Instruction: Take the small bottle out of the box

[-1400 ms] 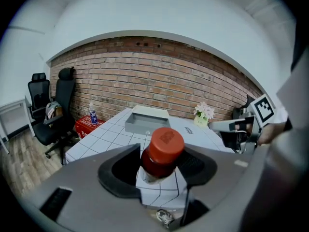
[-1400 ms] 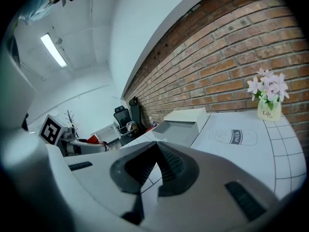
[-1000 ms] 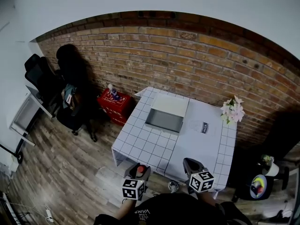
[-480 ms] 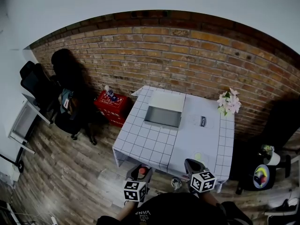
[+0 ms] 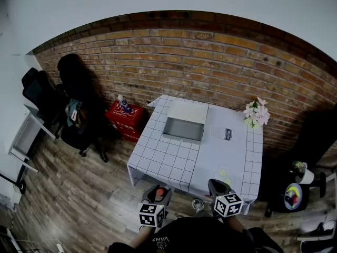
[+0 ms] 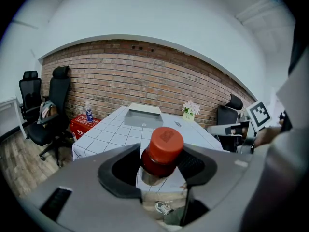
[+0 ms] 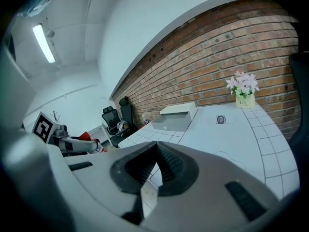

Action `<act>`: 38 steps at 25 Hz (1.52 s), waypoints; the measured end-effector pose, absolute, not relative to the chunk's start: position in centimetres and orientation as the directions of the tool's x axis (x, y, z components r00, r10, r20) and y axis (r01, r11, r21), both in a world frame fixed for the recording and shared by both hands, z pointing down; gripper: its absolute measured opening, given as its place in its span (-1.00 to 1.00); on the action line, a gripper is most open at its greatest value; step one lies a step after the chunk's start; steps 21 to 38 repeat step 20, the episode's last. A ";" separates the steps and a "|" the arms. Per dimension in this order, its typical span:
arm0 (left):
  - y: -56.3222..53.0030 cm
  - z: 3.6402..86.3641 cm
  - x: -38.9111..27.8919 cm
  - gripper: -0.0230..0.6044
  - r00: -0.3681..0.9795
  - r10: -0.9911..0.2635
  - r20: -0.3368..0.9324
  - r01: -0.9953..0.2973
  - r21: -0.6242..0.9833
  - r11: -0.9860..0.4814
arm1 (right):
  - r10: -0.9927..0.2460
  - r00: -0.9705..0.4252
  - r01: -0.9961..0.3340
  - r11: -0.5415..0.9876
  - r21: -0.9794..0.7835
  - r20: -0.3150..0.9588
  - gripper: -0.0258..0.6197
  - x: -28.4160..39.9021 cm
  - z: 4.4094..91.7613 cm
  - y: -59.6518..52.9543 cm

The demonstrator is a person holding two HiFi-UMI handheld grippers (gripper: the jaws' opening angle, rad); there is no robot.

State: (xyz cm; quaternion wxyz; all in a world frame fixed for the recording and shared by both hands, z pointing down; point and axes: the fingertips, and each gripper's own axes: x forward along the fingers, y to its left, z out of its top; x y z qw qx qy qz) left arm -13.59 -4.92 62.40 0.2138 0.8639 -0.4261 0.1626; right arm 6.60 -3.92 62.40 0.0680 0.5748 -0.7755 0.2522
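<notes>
A small bottle with a red cap (image 6: 161,148) sits between the jaws of my left gripper (image 6: 159,159), which is shut on it. In the head view that gripper (image 5: 157,195) hangs below the near edge of the white tiled table (image 5: 171,162), the red cap (image 5: 161,192) showing at its tip. The grey open box (image 5: 184,126) stands at the table's far side, well away from both grippers; it also shows as the box (image 6: 142,116) and the box (image 7: 176,118). My right gripper (image 5: 216,186) is by the table's near right corner, its jaws (image 7: 155,146) shut with nothing in them.
A vase of pale flowers (image 5: 257,115) stands at the table's far right. A red crate (image 5: 126,116) with a water bottle on it and dark office chairs (image 5: 79,117) are left of the table. A brick wall is behind. A stool (image 5: 292,196) stands at the right.
The view has shifted a little, so the table sits slightly higher and right in the picture. Both grippers keep their places and the left still holds the bottle.
</notes>
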 end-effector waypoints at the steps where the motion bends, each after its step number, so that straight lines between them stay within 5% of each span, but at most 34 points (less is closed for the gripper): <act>1: -4.9 62.4 -13.6 -0.20 0.585 -0.667 0.461 -0.805 0.235 -0.544 | -0.858 -0.328 -0.927 0.211 -0.311 0.396 -0.92 6.6 62.4 -3.9; 38: -4.6 62.7 -15.0 -0.20 0.575 -0.675 0.463 -0.813 0.232 -0.534 | -0.854 -0.327 -0.933 0.225 -0.281 0.404 -0.92 5.7 62.0 -3.9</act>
